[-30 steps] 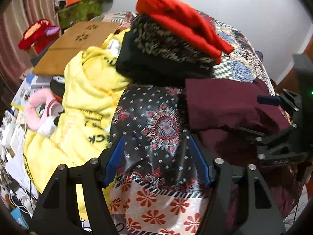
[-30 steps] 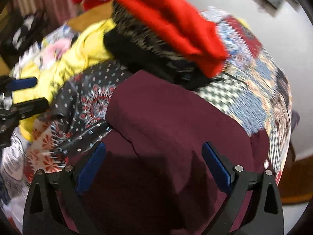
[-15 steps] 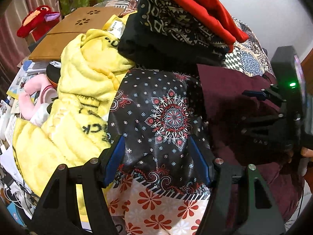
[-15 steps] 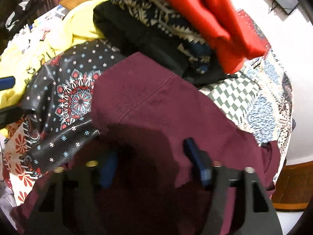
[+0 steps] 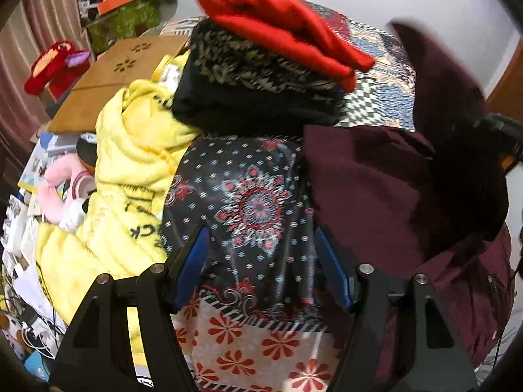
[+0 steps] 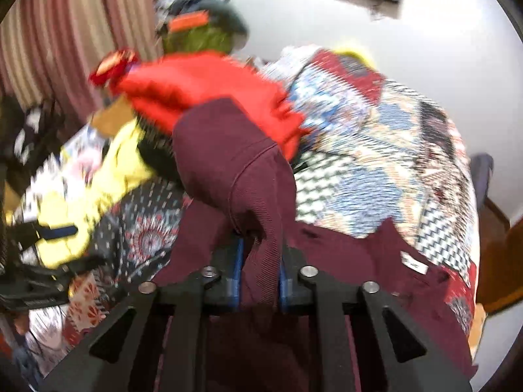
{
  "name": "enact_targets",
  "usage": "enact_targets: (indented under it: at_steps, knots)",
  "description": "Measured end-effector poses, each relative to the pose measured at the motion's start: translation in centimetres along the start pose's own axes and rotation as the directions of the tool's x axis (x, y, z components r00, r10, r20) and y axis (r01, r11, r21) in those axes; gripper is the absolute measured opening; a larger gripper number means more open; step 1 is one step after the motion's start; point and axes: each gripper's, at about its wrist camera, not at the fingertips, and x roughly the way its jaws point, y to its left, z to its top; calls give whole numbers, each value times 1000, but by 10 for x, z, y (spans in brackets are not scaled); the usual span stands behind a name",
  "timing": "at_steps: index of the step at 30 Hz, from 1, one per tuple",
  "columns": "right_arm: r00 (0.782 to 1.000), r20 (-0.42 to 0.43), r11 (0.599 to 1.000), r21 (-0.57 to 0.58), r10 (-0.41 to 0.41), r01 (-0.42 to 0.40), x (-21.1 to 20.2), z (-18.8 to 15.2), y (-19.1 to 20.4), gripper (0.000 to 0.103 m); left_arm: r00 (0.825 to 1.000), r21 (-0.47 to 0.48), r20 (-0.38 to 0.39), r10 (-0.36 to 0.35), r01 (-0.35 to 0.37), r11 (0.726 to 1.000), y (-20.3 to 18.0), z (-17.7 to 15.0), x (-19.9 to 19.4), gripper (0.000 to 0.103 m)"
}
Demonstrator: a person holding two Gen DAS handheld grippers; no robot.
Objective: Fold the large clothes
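**Maroon garment: fold in hand**

Left wrist view: left gripper point(image 5: 261, 261) jaws apart, nothing between them, above the black patterned cloth point(image 5: 251, 196). Maroon garment point(image 5: 366, 189) lies just beside, on the bed; one flap raised at right. Advice: pin the lower layer here.

Right wrist view: right gripper point(image 6: 258, 277) clamped on a maroon garment point(image 6: 235, 166) fold. Carry it over evenly, edges matched; avoid the red garment point(image 6: 209, 91).

My maroon garment point(image 6: 235, 176) lies crumpled on the bed's patchwork quilt point(image 6: 376, 163), one ribbed fold pinched up in my right tongs point(image 6: 258, 271); a white label, I think, shows near its far edge.
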Motion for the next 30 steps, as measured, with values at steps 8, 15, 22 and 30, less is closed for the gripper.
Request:
enact_targets:
  at_steps: [8,15,22,30]
  knots:
    - [986,144,980,190,-87,58,-74,-20,-80,10,1000,89,13,-18,16,996,-53,10,-7,66]
    - [975,162,938,334,-152,90,-102,-58,-133,10,998,182,-40,-39,46,982,-106,8,14,66]
    - [974,128,862,497,-189,102,-115,-107,-183,10,990,240,-137,-21,54,969,-135,-11,49,66]
    - [988,6,783,610,-156,119,-96,-170,-221,10,985,229,-169,-25,64,971,-125,-26,57,75]
